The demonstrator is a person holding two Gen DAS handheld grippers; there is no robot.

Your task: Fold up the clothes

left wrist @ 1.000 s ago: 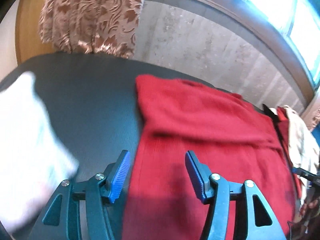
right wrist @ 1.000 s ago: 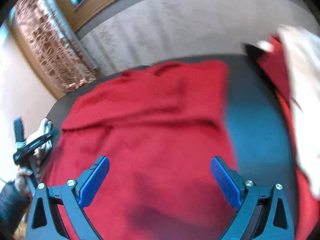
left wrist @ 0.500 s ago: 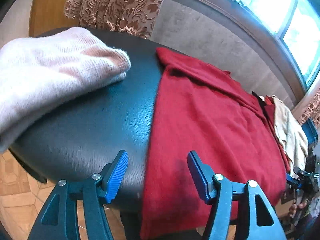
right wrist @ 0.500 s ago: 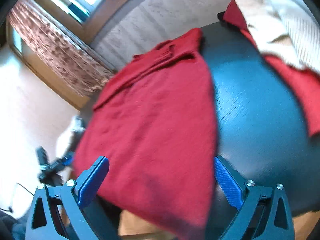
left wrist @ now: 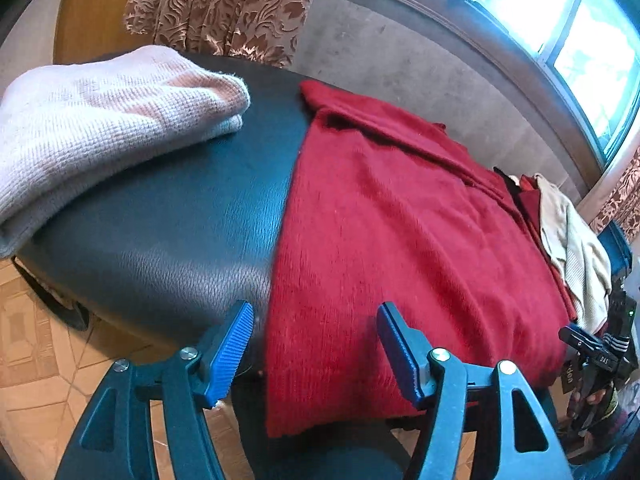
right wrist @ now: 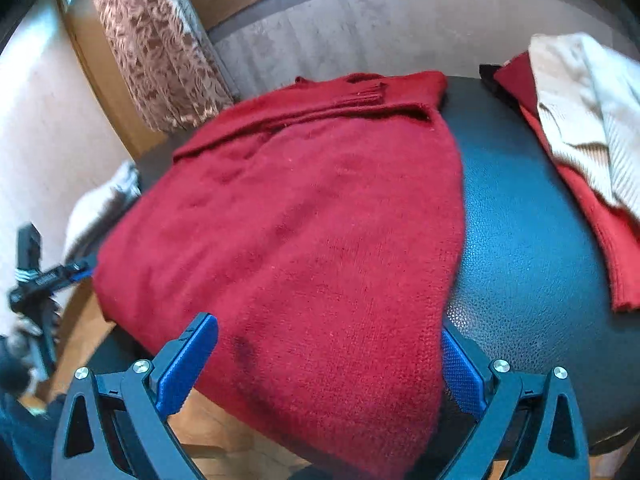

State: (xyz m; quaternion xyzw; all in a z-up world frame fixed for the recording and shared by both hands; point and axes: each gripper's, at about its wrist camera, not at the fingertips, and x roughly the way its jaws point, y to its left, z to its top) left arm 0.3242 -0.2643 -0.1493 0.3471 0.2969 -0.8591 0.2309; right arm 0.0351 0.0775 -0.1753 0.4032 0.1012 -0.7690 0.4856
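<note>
The left gripper (left wrist: 314,344) and right gripper (right wrist: 330,360) both hang with jaws wide apart, gripping nothing, over the near hem of the red knitted sweater (left wrist: 400,248) (right wrist: 312,220) on the dark leather-textured table (left wrist: 180,216) (right wrist: 520,248).

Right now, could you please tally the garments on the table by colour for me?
Red: 2, the spread sweater and another garment under the cream one.
Pale pink: 1, the folded knit.
Cream: 1, the crumpled knit.
Total: 4. Something black behind the side pile is too hidden to count.
</note>
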